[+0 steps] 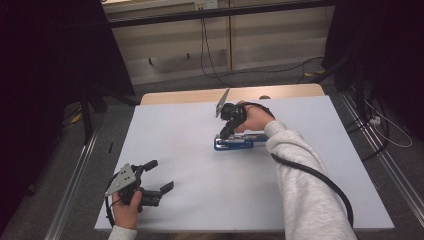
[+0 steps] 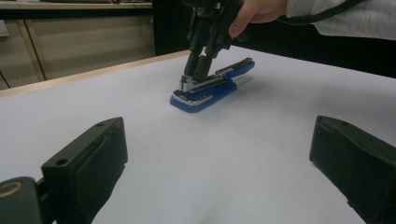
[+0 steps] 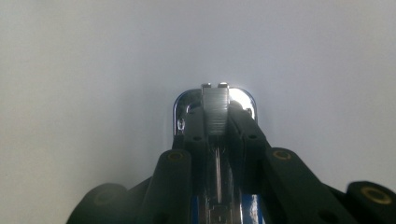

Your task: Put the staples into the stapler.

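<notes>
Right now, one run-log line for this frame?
left gripper: open, idle, near table corner | right gripper: shut on stapler, at its metal front end | stapler: flat on white table, mid-table

No readable text

Nothing legible is showing: no lettering, label, brand, number or sign can be read on any surface in these views.

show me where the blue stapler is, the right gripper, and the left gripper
blue stapler point(image 2: 205, 95), left gripper view, on its blue base.
right gripper point(image 1: 226, 134), high view, at the jaw tips on the stapler.
left gripper point(image 1: 161, 175), high view, between its open tips.
</notes>
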`<state>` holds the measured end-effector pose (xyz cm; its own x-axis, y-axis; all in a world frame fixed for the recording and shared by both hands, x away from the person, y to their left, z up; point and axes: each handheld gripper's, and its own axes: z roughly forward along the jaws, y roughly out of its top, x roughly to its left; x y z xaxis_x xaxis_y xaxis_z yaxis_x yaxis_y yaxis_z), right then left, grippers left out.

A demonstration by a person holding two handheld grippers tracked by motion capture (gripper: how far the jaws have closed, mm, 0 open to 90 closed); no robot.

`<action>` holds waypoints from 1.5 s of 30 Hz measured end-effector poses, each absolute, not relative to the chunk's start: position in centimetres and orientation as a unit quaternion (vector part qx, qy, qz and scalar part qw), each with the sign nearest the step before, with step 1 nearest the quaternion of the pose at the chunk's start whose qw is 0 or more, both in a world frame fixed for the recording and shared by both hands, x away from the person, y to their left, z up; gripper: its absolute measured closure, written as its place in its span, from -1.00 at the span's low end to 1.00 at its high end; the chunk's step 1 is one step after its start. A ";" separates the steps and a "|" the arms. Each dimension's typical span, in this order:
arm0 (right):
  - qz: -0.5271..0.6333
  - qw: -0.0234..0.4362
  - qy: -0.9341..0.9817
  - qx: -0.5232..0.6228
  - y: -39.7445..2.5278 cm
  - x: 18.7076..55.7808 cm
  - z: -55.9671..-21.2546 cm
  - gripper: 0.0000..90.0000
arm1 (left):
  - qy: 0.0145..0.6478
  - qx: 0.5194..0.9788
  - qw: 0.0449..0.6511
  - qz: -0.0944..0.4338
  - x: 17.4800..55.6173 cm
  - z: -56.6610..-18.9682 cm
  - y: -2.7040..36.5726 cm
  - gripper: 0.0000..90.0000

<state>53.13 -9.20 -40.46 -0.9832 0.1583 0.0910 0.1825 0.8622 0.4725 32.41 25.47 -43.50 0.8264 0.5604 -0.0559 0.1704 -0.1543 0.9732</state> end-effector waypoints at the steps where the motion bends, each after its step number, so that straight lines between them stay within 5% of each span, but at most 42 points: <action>1: -0.245 0.024 -0.965 -0.090 -9.2 53.1 -40.4 0.74 | 0.246 0.742 0.602 0.162 32.4 -43.5 25.5 -0.91; 26: -0.255 0.019 -0.963 -0.090 -9.3 52.9 -40.4 0.58 | 0.246 0.742 0.602 0.160 32.4 -43.5 25.4 -0.91; 45: -0.349 -0.011 -0.923 -0.164 -14.5 50.3 -39.4 0.01 | 0.249 0.744 0.602 0.147 33.1 -43.4 25.0 -0.91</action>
